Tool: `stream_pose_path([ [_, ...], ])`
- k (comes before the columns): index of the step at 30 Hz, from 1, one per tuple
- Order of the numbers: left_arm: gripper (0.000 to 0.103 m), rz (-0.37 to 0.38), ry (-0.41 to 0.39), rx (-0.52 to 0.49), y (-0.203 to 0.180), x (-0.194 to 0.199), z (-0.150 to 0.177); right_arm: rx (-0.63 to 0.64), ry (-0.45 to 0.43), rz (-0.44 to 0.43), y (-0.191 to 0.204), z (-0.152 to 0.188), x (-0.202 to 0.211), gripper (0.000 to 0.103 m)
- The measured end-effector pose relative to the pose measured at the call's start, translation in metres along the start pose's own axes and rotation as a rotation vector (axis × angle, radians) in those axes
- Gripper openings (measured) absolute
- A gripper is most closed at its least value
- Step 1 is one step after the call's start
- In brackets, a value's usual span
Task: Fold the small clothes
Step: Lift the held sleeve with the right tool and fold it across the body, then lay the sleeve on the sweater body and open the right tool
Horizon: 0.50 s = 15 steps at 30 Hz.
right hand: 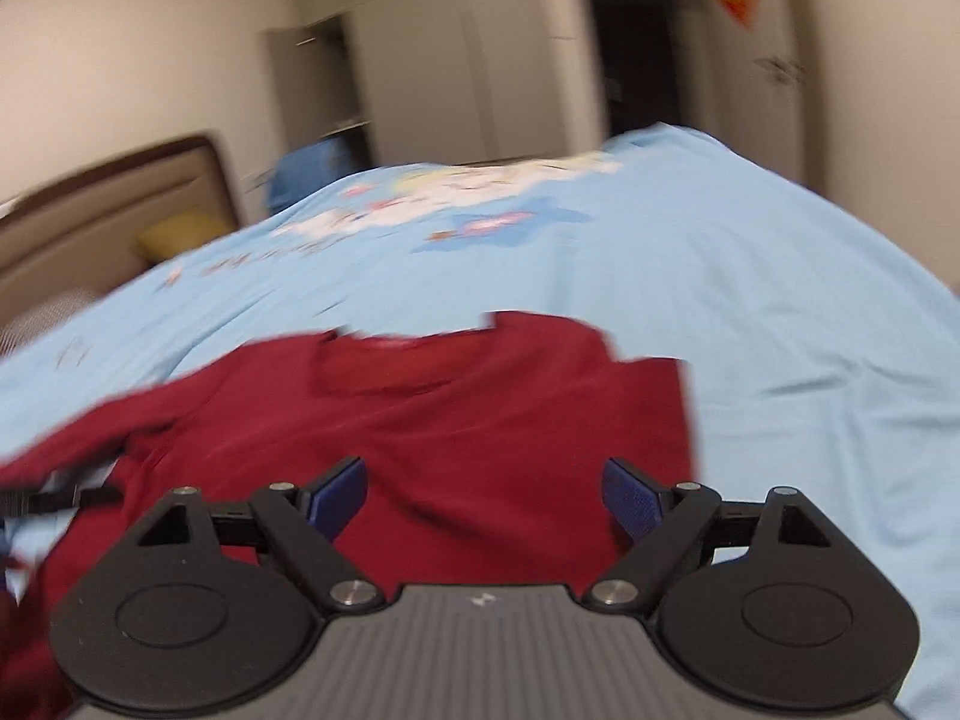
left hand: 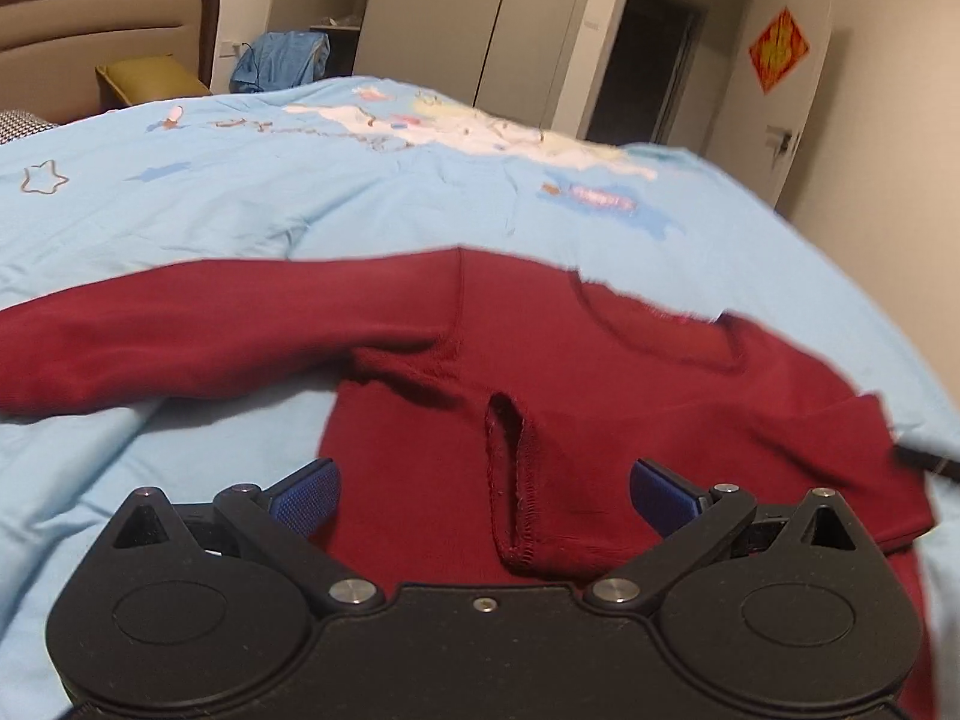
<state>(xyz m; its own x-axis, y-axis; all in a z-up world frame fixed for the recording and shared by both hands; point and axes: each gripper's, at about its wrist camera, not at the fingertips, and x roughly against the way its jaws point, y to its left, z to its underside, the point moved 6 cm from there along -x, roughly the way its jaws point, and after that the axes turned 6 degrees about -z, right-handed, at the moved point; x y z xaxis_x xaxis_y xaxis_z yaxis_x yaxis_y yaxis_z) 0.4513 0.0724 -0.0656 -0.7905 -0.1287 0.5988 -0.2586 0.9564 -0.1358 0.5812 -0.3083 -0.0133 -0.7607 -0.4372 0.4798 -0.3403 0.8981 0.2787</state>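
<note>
A dark red long-sleeved top [left hand: 600,384] lies flat on the light blue bedspread [left hand: 240,204], neckline away from me. One sleeve [left hand: 180,336] stretches out to the left; a seamed cuff or slit [left hand: 510,480] lies on the body. My left gripper [left hand: 485,495] hovers open just above that part, blue pads wide apart, nothing between them. In the right wrist view the same top [right hand: 480,420] shows, its right side folded in with a straight edge. My right gripper [right hand: 483,498] is open over the lower body of the top. The view is motion-blurred.
The bedspread [right hand: 750,300] has a cartoon print [left hand: 456,126] towards the far side. A padded headboard [left hand: 102,24] and yellow pillow [left hand: 150,81] stand at the far left. Beyond the bed are a blue cloth pile [left hand: 282,63], wardrobe doors [left hand: 480,18] and a doorway [left hand: 648,60].
</note>
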Motion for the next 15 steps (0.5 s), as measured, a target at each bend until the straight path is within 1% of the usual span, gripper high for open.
stream_pose_path([
  [1, 0.102, -0.005, 0.006, -0.009, -0.002, -0.006, 0.002, -0.061, 0.002, 0.008, -0.017, -0.005, -0.003, 0.089],
  [4, 0.102, -0.028, 0.015, -0.042, -0.006, -0.016, 0.012, -0.228, 0.006, -0.009, -0.065, -0.014, -0.019, 0.083],
  [6, 0.102, -0.039, 0.006, -0.060, -0.008, -0.017, 0.017, -0.296, 0.000, -0.010, -0.087, -0.016, -0.030, 0.075],
  [7, 0.102, -0.043, 0.002, -0.066, -0.007, -0.018, 0.018, -0.317, -0.004, -0.020, -0.094, -0.017, -0.035, 0.073],
  [10, 0.102, -0.055, 0.003, -0.078, -0.009, -0.021, 0.021, -0.368, 0.001, -0.057, -0.107, -0.017, -0.048, 0.052],
  [12, 0.102, -0.061, 0.004, -0.087, -0.009, -0.021, 0.021, -0.371, 0.000, -0.073, -0.107, -0.017, -0.050, 0.022],
  [14, 0.102, -0.065, 0.004, -0.093, -0.010, -0.021, 0.020, -0.307, -0.028, -0.038, -0.100, -0.022, -0.043, 0.013],
  [15, 0.102, -0.065, 0.005, -0.094, -0.010, -0.021, 0.019, -0.269, -0.048, -0.019, -0.096, -0.025, -0.037, 0.011],
])
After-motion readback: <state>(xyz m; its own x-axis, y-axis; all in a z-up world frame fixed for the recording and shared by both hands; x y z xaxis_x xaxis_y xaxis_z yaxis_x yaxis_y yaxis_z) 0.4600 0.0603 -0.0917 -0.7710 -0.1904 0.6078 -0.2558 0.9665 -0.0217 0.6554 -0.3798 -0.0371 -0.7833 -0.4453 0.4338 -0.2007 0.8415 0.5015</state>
